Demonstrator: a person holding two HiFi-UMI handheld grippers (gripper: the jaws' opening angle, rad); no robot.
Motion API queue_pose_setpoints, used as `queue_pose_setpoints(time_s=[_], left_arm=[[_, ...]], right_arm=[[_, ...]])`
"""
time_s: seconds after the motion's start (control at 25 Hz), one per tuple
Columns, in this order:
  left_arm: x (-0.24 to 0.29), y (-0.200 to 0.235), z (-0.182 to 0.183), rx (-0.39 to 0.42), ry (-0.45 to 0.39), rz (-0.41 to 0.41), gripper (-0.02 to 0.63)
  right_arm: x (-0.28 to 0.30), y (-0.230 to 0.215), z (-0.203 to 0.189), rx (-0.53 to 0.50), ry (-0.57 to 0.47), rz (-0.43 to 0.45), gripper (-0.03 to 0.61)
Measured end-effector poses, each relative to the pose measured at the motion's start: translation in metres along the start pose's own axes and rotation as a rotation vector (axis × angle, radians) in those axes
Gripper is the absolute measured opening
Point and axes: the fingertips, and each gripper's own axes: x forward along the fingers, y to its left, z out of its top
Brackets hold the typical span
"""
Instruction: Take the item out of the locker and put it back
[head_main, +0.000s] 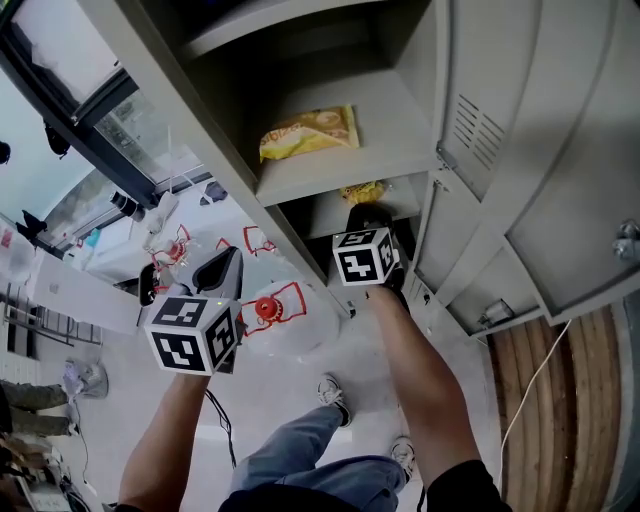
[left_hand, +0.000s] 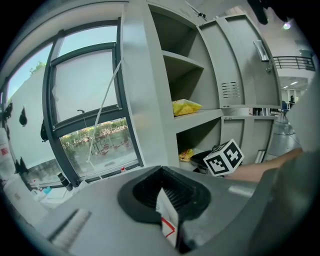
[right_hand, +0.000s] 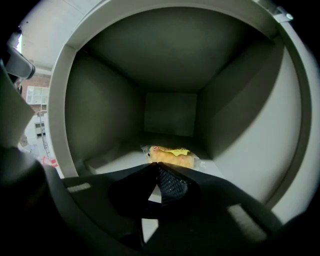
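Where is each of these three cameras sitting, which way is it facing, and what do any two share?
Head view: on the person's head, looking steeply down at the open locker; both forearms, left gripper and right gripper show.
Left gripper view: on the left gripper outside the locker, facing its shelves and a window; own jaws, plus the right gripper's cube and forearm.
Right gripper view: at the lower compartment's mouth, facing a yellow packet; only its own jaws.
Shared: head and right gripper views both show that packet.
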Motion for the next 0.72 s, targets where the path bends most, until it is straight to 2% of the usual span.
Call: queue_pose_setpoints(time_s=[0.72], left_arm=[[-0.052,-0.034,0.022,-0.096,-0.088,0.029,0.0]], right_arm=[[-0.092,-0.001,0.038,-0.094,-0.047,0.083,0.028]])
